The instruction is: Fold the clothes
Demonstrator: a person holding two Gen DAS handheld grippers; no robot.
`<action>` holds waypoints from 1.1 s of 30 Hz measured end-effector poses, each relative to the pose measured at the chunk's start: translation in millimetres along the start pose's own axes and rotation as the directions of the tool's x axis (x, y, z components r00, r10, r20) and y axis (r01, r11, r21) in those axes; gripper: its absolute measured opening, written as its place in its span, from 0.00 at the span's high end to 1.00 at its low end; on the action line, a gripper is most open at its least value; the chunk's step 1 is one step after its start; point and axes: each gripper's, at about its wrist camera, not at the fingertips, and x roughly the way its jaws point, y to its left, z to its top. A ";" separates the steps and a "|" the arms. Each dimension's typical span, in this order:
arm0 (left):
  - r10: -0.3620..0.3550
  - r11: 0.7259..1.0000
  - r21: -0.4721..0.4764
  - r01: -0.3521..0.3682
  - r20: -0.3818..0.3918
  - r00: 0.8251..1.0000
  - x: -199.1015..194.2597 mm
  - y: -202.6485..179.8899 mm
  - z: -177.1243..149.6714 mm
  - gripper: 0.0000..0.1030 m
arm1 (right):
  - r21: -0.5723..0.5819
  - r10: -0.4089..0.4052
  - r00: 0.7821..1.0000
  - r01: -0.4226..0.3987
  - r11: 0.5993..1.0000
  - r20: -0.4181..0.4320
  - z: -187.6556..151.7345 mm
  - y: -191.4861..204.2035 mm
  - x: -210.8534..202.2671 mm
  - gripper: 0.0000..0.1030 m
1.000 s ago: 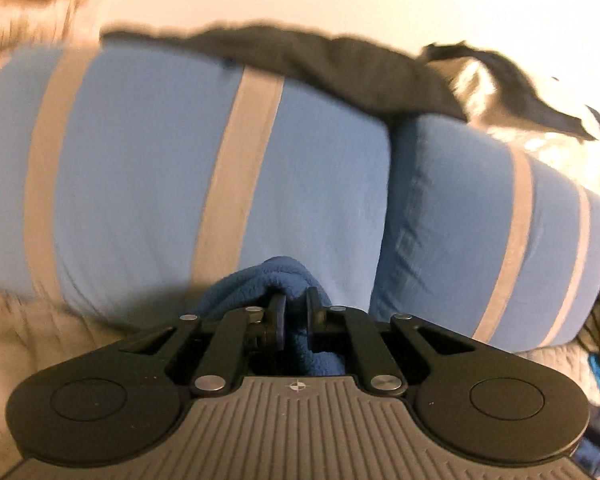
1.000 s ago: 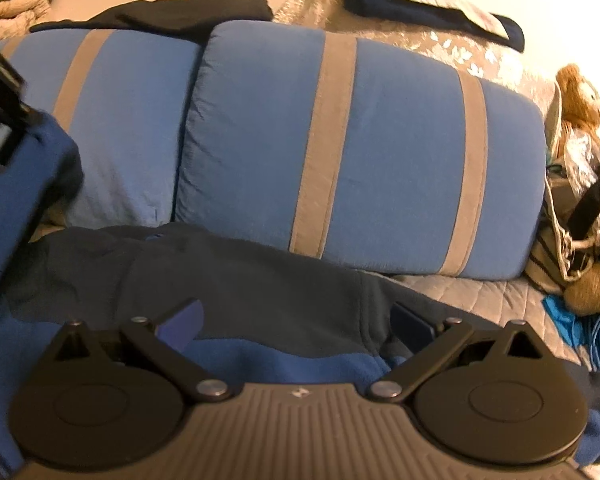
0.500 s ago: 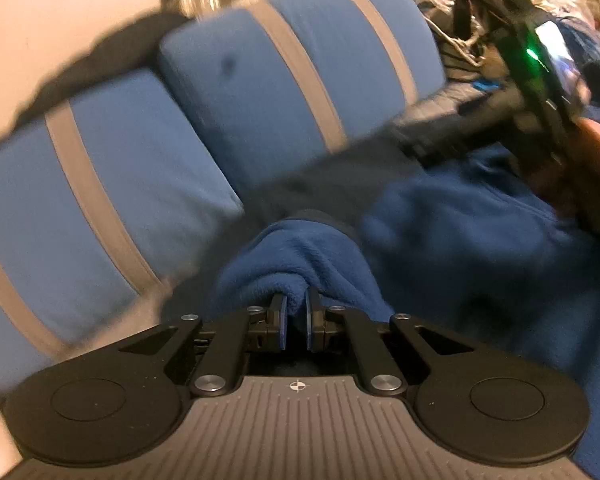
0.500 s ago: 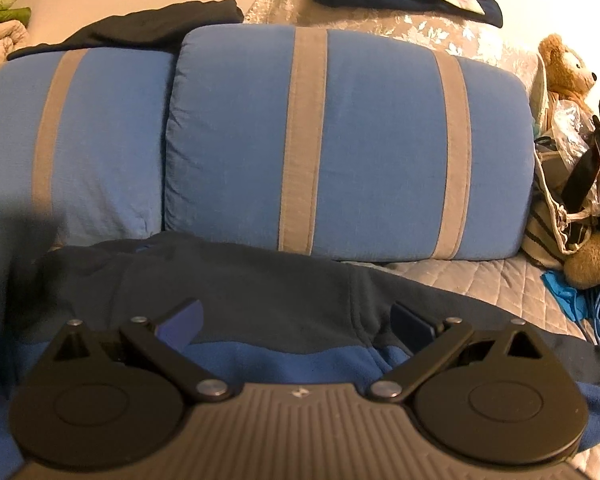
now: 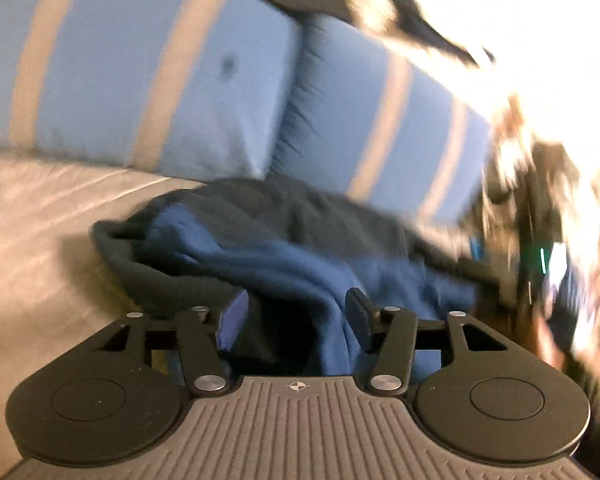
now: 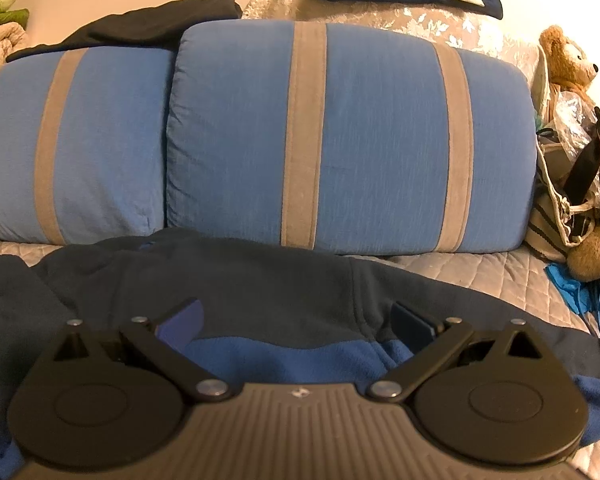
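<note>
fleece (image 6: 268, 292): one, blue/dark, under both grippers
left gripper (image 5: 296, 316): jaws just opening, fold lying loose between
right gripper (image 6: 296, 320): spread wide, empty
pillows (image 6: 348, 136): two, beyond fingers
teddy (image 6: 568, 64): one, far right

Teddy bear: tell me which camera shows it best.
The right wrist view: the teddy bear sits sharp at the right edge, beyond the striped blue cushion. The left wrist view is motion-blurred on that side; no bear can be made out there.

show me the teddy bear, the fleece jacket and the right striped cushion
teddy bear (image 6: 568, 64), right wrist view, on its head
fleece jacket (image 6: 260, 280), right wrist view, on its dark upper panel
right striped cushion (image 6: 380, 140), right wrist view, on blue fabric between its grey stripes
</note>
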 end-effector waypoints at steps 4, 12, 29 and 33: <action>-0.035 0.964 -0.262 0.048 0.057 0.998 9.5 37.8 15.9 0.48 | 0.006 -0.003 1.000 0.003 1.000 -0.003 0.8 -0.5 0.9 0.00; 0.053 0.854 -0.516 -0.063 -0.035 0.998 39.5 81.8 29.1 0.48 | -0.004 -0.007 1.000 0.007 1.000 -0.017 0.0 -0.1 3.3 0.00; 0.211 0.933 -0.298 -0.203 -0.005 0.977 39.5 65.5 52.9 0.90 | -0.034 -0.007 0.999 0.006 0.999 -0.032 -2.9 5.8 8.8 0.00; 0.360 0.933 -0.057 -0.356 0.086 0.929 13.3 35.1 68.0 0.90 | -0.055 -0.008 1.000 0.007 0.998 -0.028 -4.6 9.2 8.2 0.00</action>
